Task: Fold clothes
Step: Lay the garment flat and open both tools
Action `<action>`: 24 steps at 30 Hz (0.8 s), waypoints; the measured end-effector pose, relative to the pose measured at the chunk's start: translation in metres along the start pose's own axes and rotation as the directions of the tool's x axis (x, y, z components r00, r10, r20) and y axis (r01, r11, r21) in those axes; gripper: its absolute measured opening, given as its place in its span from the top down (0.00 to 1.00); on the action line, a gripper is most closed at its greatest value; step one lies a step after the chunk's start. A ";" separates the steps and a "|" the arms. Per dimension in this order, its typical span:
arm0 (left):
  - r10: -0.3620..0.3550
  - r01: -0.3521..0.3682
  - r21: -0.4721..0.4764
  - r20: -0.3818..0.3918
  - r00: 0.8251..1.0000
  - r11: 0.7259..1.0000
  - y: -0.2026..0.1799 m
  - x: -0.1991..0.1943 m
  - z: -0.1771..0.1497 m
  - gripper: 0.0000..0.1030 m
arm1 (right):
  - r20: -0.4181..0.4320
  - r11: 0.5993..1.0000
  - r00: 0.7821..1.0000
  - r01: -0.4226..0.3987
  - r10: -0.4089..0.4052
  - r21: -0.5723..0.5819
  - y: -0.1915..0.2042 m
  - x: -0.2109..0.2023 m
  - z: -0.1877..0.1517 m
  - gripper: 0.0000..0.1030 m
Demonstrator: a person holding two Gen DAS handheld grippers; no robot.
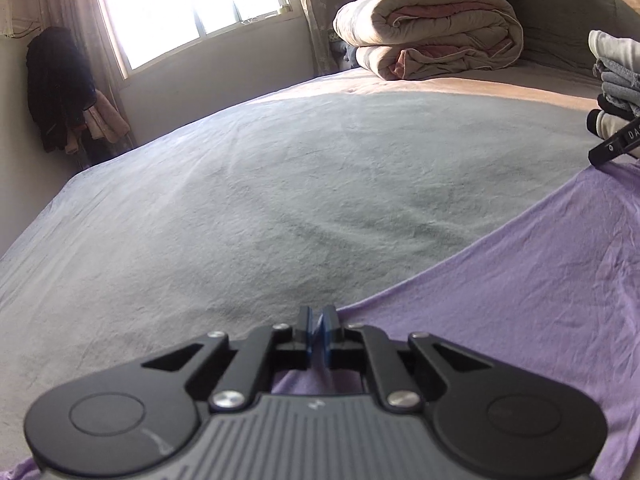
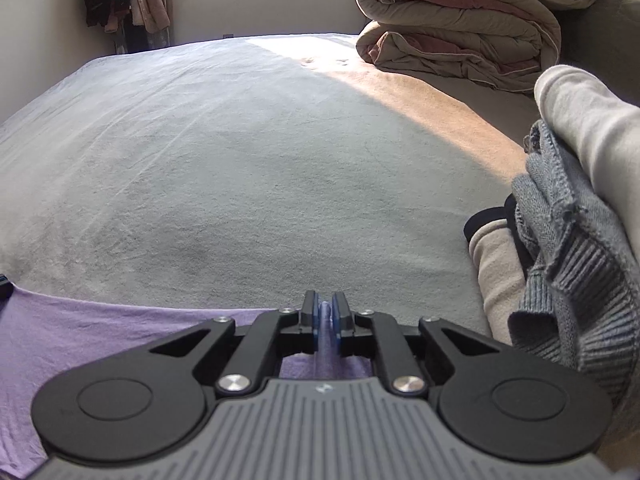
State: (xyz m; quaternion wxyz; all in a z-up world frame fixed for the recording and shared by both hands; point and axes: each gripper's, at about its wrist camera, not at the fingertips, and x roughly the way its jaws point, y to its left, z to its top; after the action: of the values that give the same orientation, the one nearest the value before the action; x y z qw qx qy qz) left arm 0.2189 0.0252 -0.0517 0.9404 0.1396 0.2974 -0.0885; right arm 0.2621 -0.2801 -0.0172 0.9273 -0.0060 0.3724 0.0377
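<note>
Right, you're pinching the purple garment (image 1: pixel 520 300) along its far edge at six o'clock on the bed (image 1: pixel 280 200), left gripper (image 1: pixel 319 330) and right gripper (image 2: pixel 327 318) both nearly closed on cloth, so next you're likely carrying that edge over evenly.

Blown-out window (image 1: pixel 192 4) backlight, sunlit bed (image 1: pixel 280 184) patch, fisheye-bent edges, soft focus
</note>
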 end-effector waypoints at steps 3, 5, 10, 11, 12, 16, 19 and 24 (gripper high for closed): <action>-0.055 0.055 -0.058 0.006 0.998 0.997 0.000 -0.009 0.004 0.73 | 0.004 1.000 1.000 -0.003 0.003 -0.004 -0.007 -0.022 0.004 0.71; -0.093 0.093 -0.075 0.004 0.996 0.993 -0.004 -0.016 0.005 0.73 | 0.018 1.000 1.000 0.009 -0.008 -0.023 -0.010 -0.038 0.001 0.68; -0.179 0.179 -0.039 -0.012 0.984 0.983 -0.022 -0.033 0.004 0.73 | 0.007 1.000 1.000 0.011 -0.011 0.005 -0.019 -0.065 -0.012 0.68; -0.192 0.191 -0.029 -0.013 0.981 0.981 -0.025 -0.036 0.003 0.73 | 0.005 1.000 1.000 0.013 -0.013 0.009 -0.020 -0.069 -0.017 0.68; -0.204 0.204 -0.020 -0.013 0.979 0.979 -0.029 -0.040 0.003 0.73 | 0.005 1.000 1.000 0.017 -0.017 0.015 -0.021 -0.072 -0.022 0.68; -0.230 0.230 -0.036 -0.007 0.973 0.973 -0.029 -0.056 0.001 0.73 | -0.011 0.999 0.999 0.037 -0.037 0.034 -0.026 -0.079 -0.042 0.68; -0.237 0.235 -0.109 -0.003 0.972 0.966 -0.016 -0.073 -0.005 0.67 | -0.039 0.998 0.998 0.048 -0.047 0.038 -0.030 -0.083 -0.057 0.68; -0.134 0.128 -0.184 -0.023 0.991 0.975 0.012 -0.105 -0.023 0.61 | -0.039 0.999 0.999 0.013 -0.011 0.052 -0.021 -0.100 -0.067 0.68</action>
State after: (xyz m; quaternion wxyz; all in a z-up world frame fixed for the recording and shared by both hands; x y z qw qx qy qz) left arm 0.1245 0.0528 -0.0056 0.9360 0.0345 0.3291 -0.1201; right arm 0.1452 -0.3106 0.0031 0.9200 0.0153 0.3909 0.0224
